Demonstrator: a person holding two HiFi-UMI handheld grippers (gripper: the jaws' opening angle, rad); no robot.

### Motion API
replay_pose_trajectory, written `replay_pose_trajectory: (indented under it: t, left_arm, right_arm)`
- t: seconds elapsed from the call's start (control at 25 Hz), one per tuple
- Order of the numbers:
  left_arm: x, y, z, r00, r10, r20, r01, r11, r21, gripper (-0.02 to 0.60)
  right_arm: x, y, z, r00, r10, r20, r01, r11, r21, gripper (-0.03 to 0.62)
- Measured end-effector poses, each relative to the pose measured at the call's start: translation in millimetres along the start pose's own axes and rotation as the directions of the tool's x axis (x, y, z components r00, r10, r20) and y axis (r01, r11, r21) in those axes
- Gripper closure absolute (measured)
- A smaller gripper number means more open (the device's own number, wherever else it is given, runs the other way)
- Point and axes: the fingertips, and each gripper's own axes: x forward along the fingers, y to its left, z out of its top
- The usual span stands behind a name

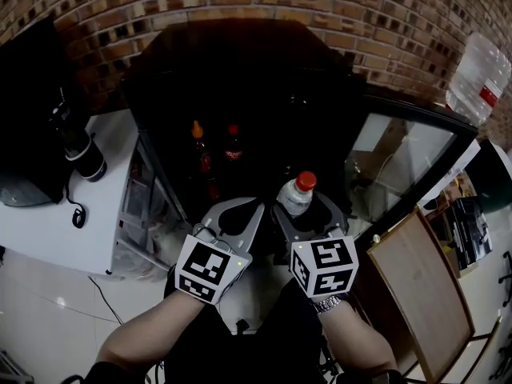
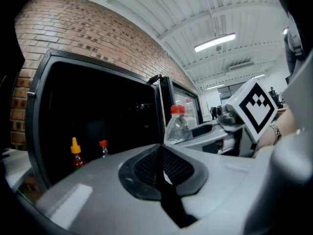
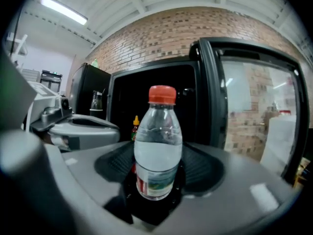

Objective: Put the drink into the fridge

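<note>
Ahead of both grippers, well apart from their tips, a tall black fridge (image 1: 240,86) stands against a red brick wall (image 1: 320,6), its dark inside exposed. Off to the right of the right gripper (image 1: 308,210), the fridge's black-framed glass door (image 1: 404,162) is swung wide, so the way to the shelves is free.

The right gripper's jaws are spread broad and clamped on the drink, a clear plastic water bottle with a red cap (image 3: 157,146). The pads press on its lower body at the label. It is held upright and clear of any surface, likely so that it can be stood on its base inside.

Just beside it, the left gripper (image 1: 236,210) has its jaws closed together on nothing. It probably has no job now that the door is open.

Deep inside the fridge, ahead of the left gripper, a red sauce bottle with a yellow nozzle (image 1: 197,142) and a dark bottle with a red cap (image 1: 233,144) stand side by side. The shelf space ahead of the right gripper is too dark to judge.
</note>
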Motion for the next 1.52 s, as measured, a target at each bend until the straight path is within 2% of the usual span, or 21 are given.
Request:
replay_pose_trajectory:
  t: [0.32,0.68,1.52]
  left_arm:
    - [-10.9,42.4,-21.3,0.998,0.052,-0.027,-0.053,0.998,-0.033,0.577]
    - [-2.2,71.8,-37.0,0.997,0.061,-0.045,-0.064,0.996,-0.063,0.577]
    - [24.4,119.8,-32.9,0.998,0.054,-0.044,-0.056,0.998,-0.032,0.577]
  right_arm:
    - [48.9,15.2,-5.4,1.0,0.015,-0.027,-0.015,1.0,-0.002,0.302]
    - [92.8,2.3,-8.7,0.998,-0.029,-0.052,0.029,1.0,0.002,0.301]
    - [162.2,-30.8,-5.8,0.989,-0.129,-0.074,0.129,0.992,0.0,0.301]
